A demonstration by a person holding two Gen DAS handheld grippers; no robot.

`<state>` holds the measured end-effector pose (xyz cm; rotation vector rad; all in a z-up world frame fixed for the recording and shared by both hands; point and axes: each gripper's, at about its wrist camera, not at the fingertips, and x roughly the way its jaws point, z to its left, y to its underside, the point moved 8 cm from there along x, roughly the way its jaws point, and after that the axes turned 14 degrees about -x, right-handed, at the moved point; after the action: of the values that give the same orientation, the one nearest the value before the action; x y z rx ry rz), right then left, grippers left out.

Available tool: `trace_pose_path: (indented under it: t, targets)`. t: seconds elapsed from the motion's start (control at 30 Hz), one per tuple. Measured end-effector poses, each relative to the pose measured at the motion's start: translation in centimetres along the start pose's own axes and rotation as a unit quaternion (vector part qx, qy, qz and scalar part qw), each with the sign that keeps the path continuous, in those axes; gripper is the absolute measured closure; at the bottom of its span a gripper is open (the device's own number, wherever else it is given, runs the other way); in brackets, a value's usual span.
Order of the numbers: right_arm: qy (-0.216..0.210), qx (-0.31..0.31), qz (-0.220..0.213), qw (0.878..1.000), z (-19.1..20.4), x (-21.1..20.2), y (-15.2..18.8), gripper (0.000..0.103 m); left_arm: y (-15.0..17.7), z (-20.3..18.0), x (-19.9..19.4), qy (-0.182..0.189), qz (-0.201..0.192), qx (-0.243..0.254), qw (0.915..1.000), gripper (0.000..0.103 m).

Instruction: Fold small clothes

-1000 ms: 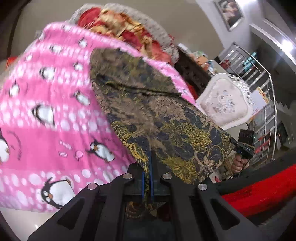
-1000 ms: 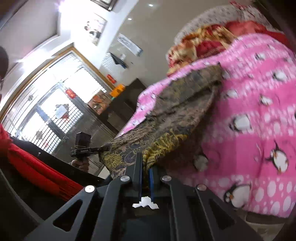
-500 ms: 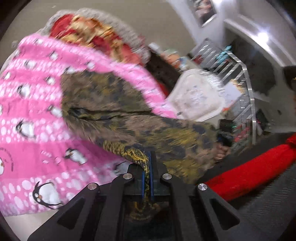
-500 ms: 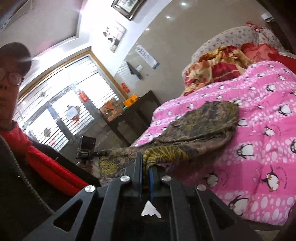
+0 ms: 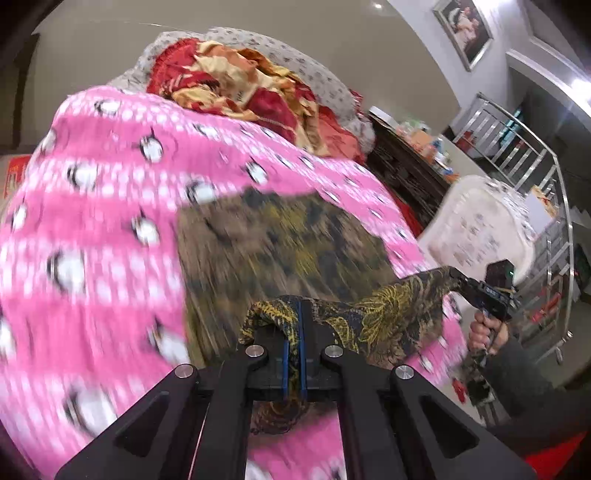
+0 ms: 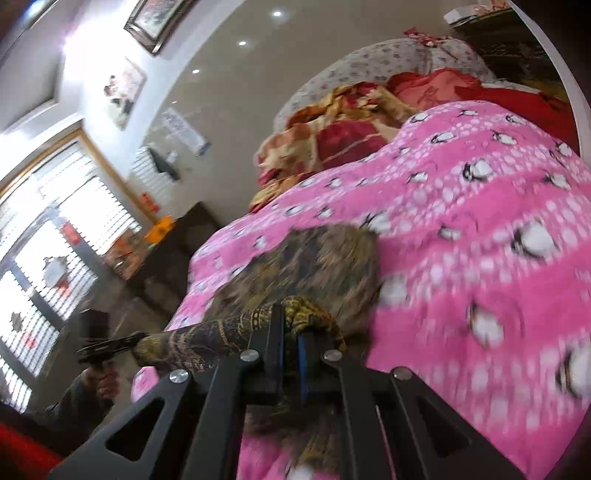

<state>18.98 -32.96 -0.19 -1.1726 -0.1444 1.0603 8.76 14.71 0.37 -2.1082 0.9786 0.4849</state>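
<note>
the patterned garment (image 5: 280,251) lies on the pink penguin blanket (image 5: 92,229) of the bed, its near edge lifted and stretched between both grippers. the left gripper (image 5: 292,332) is clamped tight on one corner at the lower middle of its frame; the right gripper (image 6: 290,332) pinches the other corner. the held edge runs side to side, level, and the rest of the cloth lies ahead, toward the upper part of each frame, so the fold likely goes forward over it. neither hand is nearer.

A lived-in home: a bed under a fleecy pink penguin-print blanket (image 5: 110,221), a crumpled red-and-gold quilt (image 5: 243,88), framed photographs (image 5: 463,31) on the wall, a barred window (image 6: 44,236).
</note>
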Motion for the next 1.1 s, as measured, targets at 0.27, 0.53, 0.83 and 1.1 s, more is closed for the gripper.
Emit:
trace_pose_path:
  t: [0.27, 0.53, 0.83, 1.1]
  targets:
    - [0.076, 0.027, 0.026, 0.996, -5.2, 9.7, -4.5, 0.097, -8.0, 3.8, 8.0, -0.086, 0.001, -0.001, 0.9963, 0.103]
    - [0.126, 0.033, 0.077, 0.988, -8.5, 15.1, -3.4, 0.097, -8.1, 7.1, 13.2, -0.152, 0.002, 0.003, 0.9884, 0.103]
    - [0.176, -0.007, 0.105, 0.979, -10.0, 17.8, -0.5, 0.098, -5.6, 8.5, 14.7, -0.188, -0.052, 0.066, 0.9785, 0.103]
    - [0.176, -0.008, 0.112, 0.978, -10.2, 18.5, -0.1, 0.098, -5.7, 8.9, 14.6, -0.183, -0.052, 0.053, 0.9802, 0.103]
